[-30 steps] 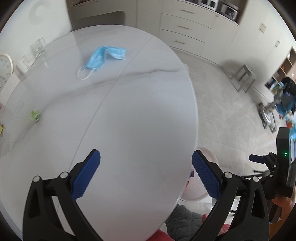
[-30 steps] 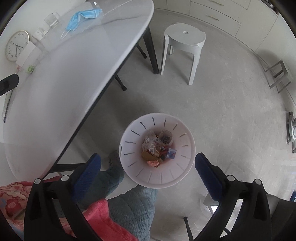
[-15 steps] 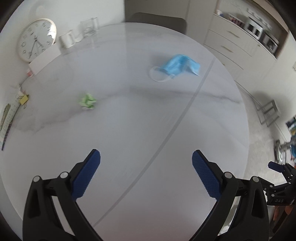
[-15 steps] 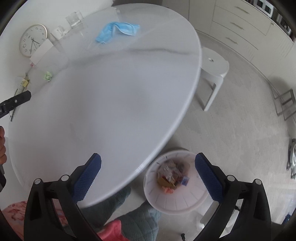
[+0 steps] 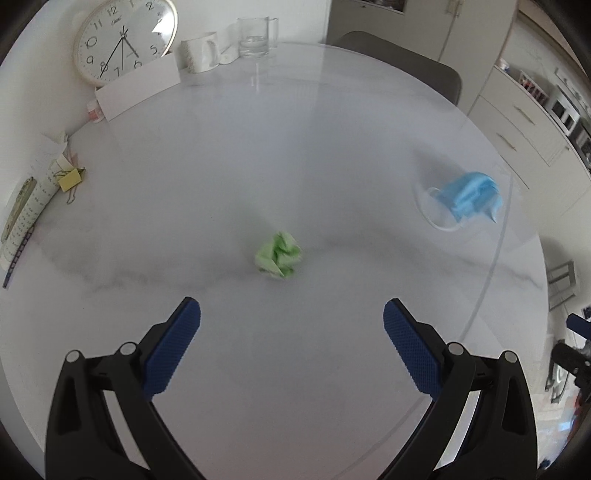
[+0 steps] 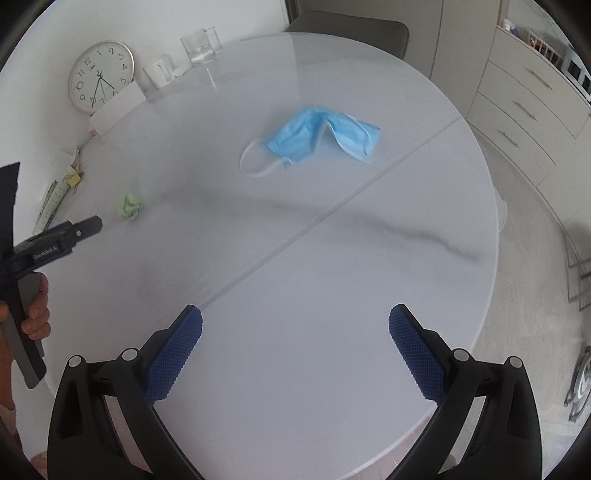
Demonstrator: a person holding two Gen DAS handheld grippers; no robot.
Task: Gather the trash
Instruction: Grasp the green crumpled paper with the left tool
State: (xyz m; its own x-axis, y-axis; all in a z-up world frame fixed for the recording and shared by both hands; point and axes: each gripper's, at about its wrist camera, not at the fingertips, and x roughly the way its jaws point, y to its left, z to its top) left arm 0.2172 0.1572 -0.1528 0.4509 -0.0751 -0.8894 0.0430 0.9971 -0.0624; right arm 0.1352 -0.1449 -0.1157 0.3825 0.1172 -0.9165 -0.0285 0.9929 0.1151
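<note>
A crumpled green paper ball [image 5: 279,254] lies on the round white marble table [image 5: 258,387], just ahead of my left gripper [image 5: 291,314], which is open and empty above the table. A blue face mask [image 5: 471,197] lies to the right of it. In the right wrist view the mask [image 6: 317,134] sits well ahead of my right gripper [image 6: 295,321], also open and empty. The green ball [image 6: 132,206] shows at the left there, close to the tip of the left gripper [image 6: 79,230] held by a hand [image 6: 35,314].
A wall clock [image 5: 123,38], a white card [image 5: 138,90], a white mug [image 5: 199,51] and a glass jug [image 5: 256,37] stand at the table's far edge. Papers and a ruler [image 5: 22,221] lie at the left rim. A grey chair [image 6: 347,31] and cabinets [image 6: 528,103] stand beyond.
Both grippers have swung from the bin and floor side over the table. The left one now faces the green paper ball, the right one faces the mask. The bin has left view.
</note>
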